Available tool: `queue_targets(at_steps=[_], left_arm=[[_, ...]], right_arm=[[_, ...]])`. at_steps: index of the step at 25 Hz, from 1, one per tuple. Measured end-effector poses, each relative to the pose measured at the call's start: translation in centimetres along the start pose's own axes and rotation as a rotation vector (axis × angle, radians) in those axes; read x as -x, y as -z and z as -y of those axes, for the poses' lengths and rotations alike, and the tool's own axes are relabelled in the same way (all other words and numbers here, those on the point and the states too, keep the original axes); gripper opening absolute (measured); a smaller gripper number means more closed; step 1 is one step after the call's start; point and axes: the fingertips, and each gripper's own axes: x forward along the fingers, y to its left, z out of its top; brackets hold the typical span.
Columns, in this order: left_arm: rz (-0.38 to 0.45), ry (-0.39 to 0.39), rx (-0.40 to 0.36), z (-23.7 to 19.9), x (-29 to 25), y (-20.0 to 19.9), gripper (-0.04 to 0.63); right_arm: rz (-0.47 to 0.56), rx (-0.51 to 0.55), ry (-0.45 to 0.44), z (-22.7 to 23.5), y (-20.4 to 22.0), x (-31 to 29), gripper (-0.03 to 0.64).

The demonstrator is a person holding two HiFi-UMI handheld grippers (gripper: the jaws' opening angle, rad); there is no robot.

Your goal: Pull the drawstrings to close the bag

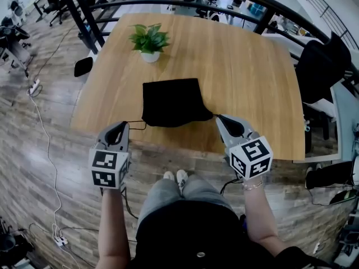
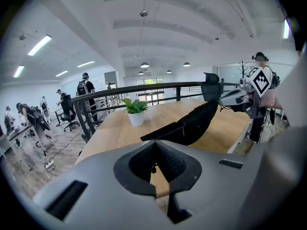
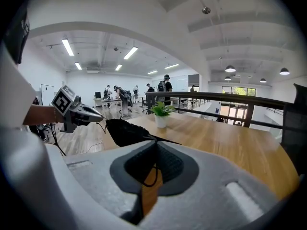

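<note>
A black drawstring bag [image 1: 170, 101] lies flat on the wooden table [image 1: 247, 77] near its front edge. One thin black cord [image 1: 136, 123] runs from the bag's lower left corner to my left gripper [image 1: 120, 129], which is shut on it. A second cord [image 1: 213, 115] leads from the lower right corner to my right gripper [image 1: 221, 118], also shut on it. In the left gripper view the bag [image 2: 189, 123] lies ahead of the closed jaws with cord [image 2: 154, 166] pinched between them. In the right gripper view a cord loop [image 3: 152, 176] hangs from the closed jaws, beyond them the bag [image 3: 125, 132].
A potted plant [image 1: 149, 40] stands behind the bag. A dark flat object [image 1: 83, 66] sits off the table's left edge. A black railing [image 1: 168, 4] runs behind the table, and a black chair [image 1: 322, 63] stands to the right. Cables [image 1: 42, 122] trail over the floor.
</note>
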Motion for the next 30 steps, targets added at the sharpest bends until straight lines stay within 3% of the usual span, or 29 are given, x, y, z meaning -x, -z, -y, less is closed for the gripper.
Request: queue_targets(at_steps=[9, 30], left_arm=[[0.080, -0.018, 0.107, -0.6, 1.0, -1.5, 0.013], [0.168, -0.108, 0.157, -3.6, 2.5, -3.7, 0.014]], right_arm=[[0.046, -0.016, 0.018, 0.8, -1.6, 0.9, 0.003], [0.098, -0.050, 0.080, 2.8, -4.2, 1.8, 0.003]])
